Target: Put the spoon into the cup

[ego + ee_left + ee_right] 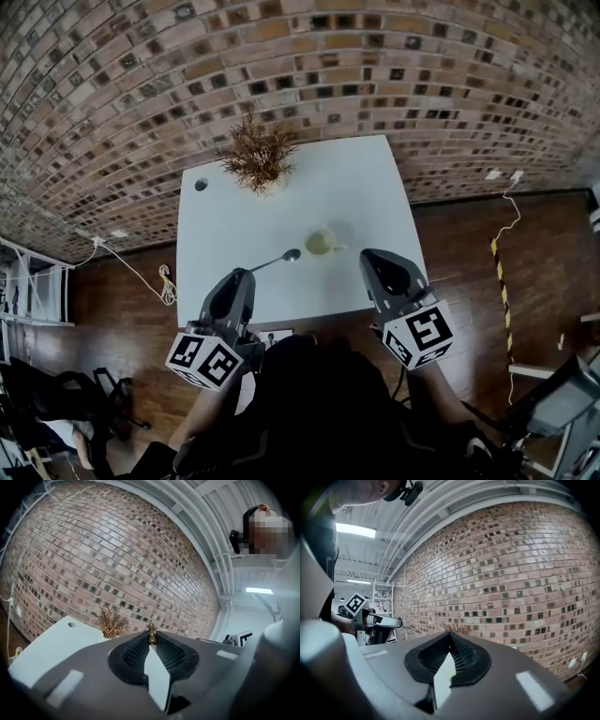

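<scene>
A pale yellow-green cup [321,242] stands on the white table [366,187], near its front edge. A metal spoon [278,260] reaches from my left gripper [247,273] toward the cup, its bowl just left of the cup. The left gripper is shut on the spoon's handle. In the left gripper view only a short brownish stub of the spoon [151,635] shows above the closed tips of the left gripper [151,644]. My right gripper [368,254] hovers at the table's front edge, right of the cup. The right gripper [450,637] is shut with nothing in it.
A dried plant [258,157] in a pot stands at the table's back left, beside a round hole [201,184]. A brick wall [309,66] runs behind the table. Cables [167,281] lie on the wooden floor at the left, and a metal shelf [33,281] stands further left.
</scene>
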Tool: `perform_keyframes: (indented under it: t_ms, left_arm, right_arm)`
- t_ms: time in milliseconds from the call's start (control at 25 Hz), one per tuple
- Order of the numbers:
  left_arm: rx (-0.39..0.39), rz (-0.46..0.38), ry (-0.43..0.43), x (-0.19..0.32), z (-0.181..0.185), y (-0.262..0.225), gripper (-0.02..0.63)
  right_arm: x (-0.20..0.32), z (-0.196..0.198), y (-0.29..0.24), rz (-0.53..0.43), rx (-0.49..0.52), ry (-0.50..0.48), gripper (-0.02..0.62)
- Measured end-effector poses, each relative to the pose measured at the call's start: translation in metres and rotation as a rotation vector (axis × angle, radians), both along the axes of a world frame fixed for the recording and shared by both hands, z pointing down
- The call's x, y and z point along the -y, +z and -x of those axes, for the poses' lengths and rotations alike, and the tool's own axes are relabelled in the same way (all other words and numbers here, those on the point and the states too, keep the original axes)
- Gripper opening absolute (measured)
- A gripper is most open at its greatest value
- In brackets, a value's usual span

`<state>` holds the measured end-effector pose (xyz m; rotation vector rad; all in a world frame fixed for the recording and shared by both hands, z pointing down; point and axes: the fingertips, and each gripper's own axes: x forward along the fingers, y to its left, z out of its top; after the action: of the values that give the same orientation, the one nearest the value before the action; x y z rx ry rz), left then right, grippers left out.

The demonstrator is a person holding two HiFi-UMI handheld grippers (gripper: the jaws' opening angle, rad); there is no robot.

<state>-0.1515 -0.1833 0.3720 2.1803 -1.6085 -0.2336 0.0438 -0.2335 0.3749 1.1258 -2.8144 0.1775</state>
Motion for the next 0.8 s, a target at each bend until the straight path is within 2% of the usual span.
perform_keyframes:
  t_ms: [160,320,560,800]
  left_arm:
    - [-0.011,0.017,0.004,0.023,0.005,0.009,0.038]
    - [-0.019,0.032,0.054,0.043,0.011,0.013,0.038]
    - [-0.073,0.057,0.115,0.066,0.016,0.026,0.038]
    - [-0.044,0.084,0.142,0.085,0.009,0.049,0.038]
  right_arm:
    - [0.018,0.010,0.001,0.012,-0.011,0.004,0.006]
    - [0.031,0.027,0.002,0.011,-0.029,0.010,0.006]
    - [0.052,0.046,0.004,0.036,-0.034,0.043,0.006]
    - [0.069,0.041,0.027,0.082,-0.064,0.061,0.006]
